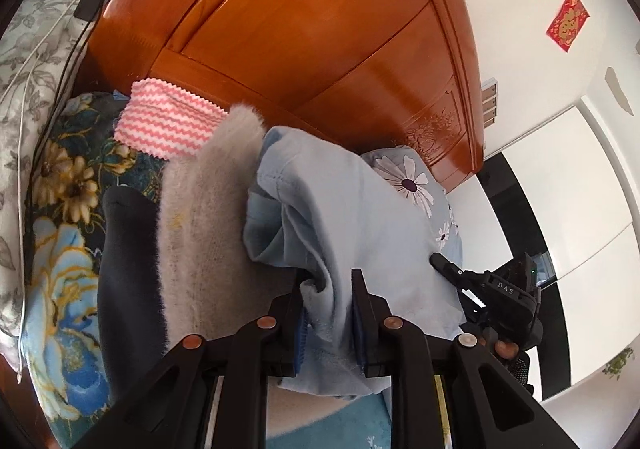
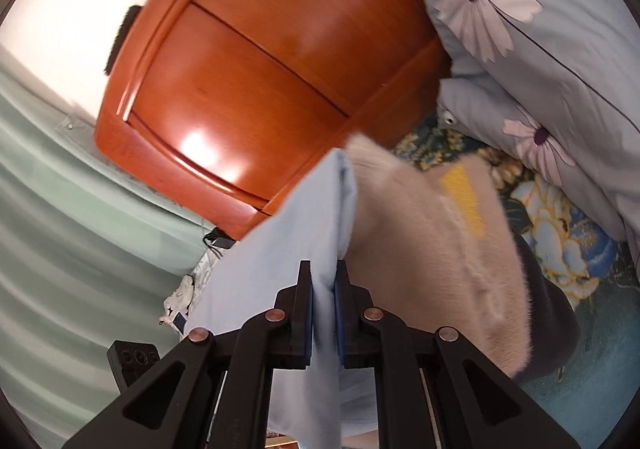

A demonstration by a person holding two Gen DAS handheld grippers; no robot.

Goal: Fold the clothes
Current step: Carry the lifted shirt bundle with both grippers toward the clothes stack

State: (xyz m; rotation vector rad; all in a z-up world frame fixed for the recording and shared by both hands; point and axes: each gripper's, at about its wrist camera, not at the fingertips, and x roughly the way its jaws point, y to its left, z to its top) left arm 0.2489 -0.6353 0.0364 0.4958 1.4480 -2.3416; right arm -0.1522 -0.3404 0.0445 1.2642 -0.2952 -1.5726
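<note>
A light blue garment [image 1: 340,201] hangs bunched over a pile on the bed. My left gripper [image 1: 329,277] is shut on a thick fold of it, and the cloth fills the gap between the jaws. In the right wrist view the same light blue garment [image 2: 288,233] runs as a taut sheet up from my right gripper [image 2: 324,277], which is shut on its edge. Under it lie a beige fuzzy sweater [image 1: 208,217] [image 2: 432,249] and a dark garment [image 1: 128,257] [image 2: 552,309].
A pink and white zigzag cloth [image 1: 168,117] lies against the wooden headboard [image 1: 300,29] [image 2: 260,69]. Daisy-print pillows [image 2: 520,29] [image 1: 412,177] are stacked at the right. A floral bedspread [image 1: 60,289] covers the bed, and a white cable [image 1: 24,97] trails at the left.
</note>
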